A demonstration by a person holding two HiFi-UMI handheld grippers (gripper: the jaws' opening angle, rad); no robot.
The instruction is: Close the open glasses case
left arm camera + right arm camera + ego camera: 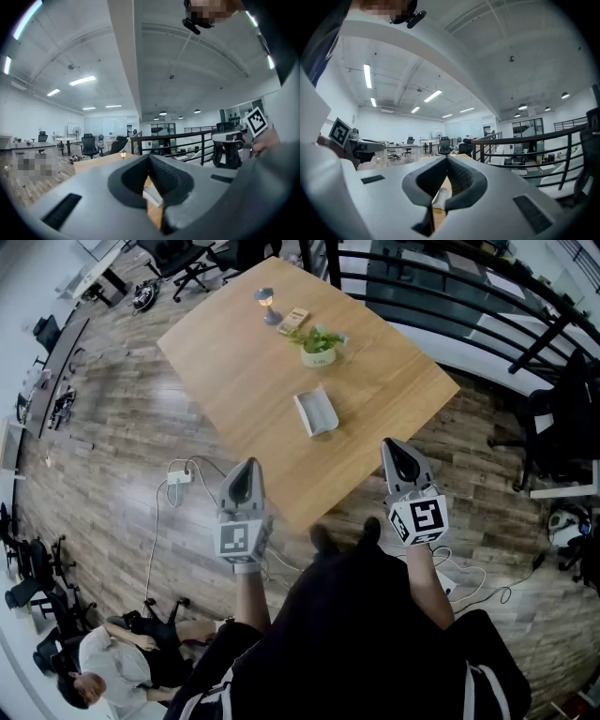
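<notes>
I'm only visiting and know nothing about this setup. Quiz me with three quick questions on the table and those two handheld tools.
1. True or false: the glasses case lies open on the table.
2. Which thing stands nearest the case? A) lamp B) potted plant C) small box
3. Fill in: the left gripper and the right gripper are both ___, with nothing held.
Key: 1 true; 2 B; 3 shut.

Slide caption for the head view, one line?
Left gripper and right gripper, both shut, at the near edge of the wooden table; open glasses case untouched ahead.
</notes>
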